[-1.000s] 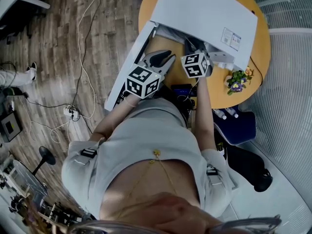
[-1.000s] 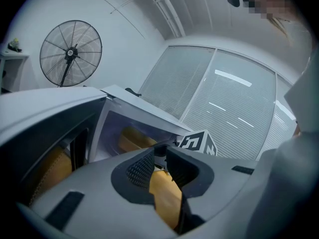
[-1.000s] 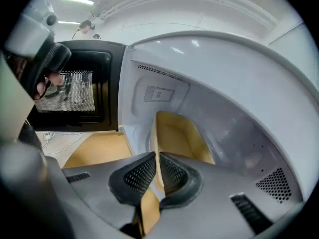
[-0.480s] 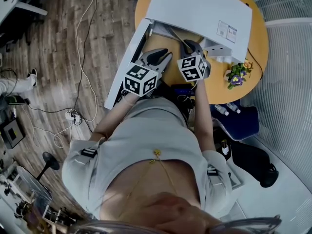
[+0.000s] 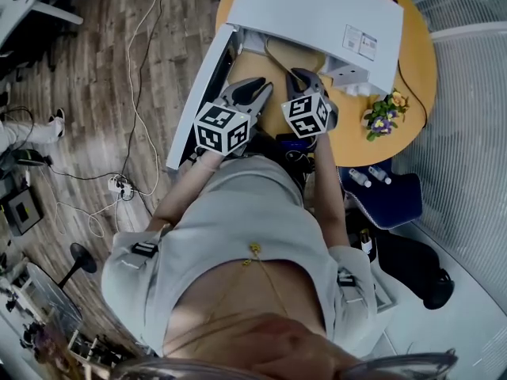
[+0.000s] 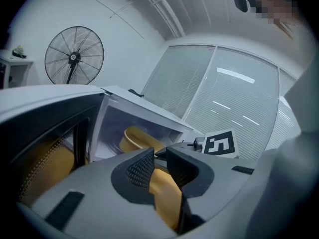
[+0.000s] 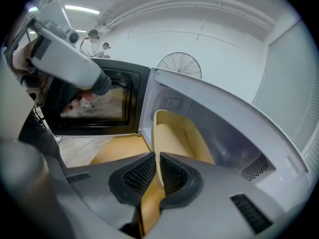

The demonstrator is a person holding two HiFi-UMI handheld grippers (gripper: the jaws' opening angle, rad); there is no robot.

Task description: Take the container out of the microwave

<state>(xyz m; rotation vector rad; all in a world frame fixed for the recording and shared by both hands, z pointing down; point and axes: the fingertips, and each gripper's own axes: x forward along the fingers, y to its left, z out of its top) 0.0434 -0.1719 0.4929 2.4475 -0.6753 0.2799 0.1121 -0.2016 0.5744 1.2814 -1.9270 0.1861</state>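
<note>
A white microwave (image 5: 317, 10) stands on a round wooden table (image 5: 416, 77) with its door (image 5: 198, 93) swung open to the left. A tan container (image 5: 295, 54) shows at the mouth of the oven. In the right gripper view my right gripper (image 7: 158, 171) is shut on the near rim of the container (image 7: 174, 138), whose body still lies inside the cavity. My left gripper (image 6: 159, 158) hovers just left of it, jaws a little apart with nothing between them; the container (image 6: 137, 138) is ahead of it. In the head view both grippers, left (image 5: 247, 92) and right (image 5: 301, 81), sit side by side before the opening.
A small pot of flowers (image 5: 382, 121) stands on the table to the right of the microwave. Two bottles (image 5: 364, 176) lie on a blue seat (image 5: 392, 204) below the table edge. Cables and a power strip (image 5: 119, 184) lie on the wooden floor at left.
Both grippers have drawn back a little toward the person. More of the tan container now shows under the microwave's front edge.
</note>
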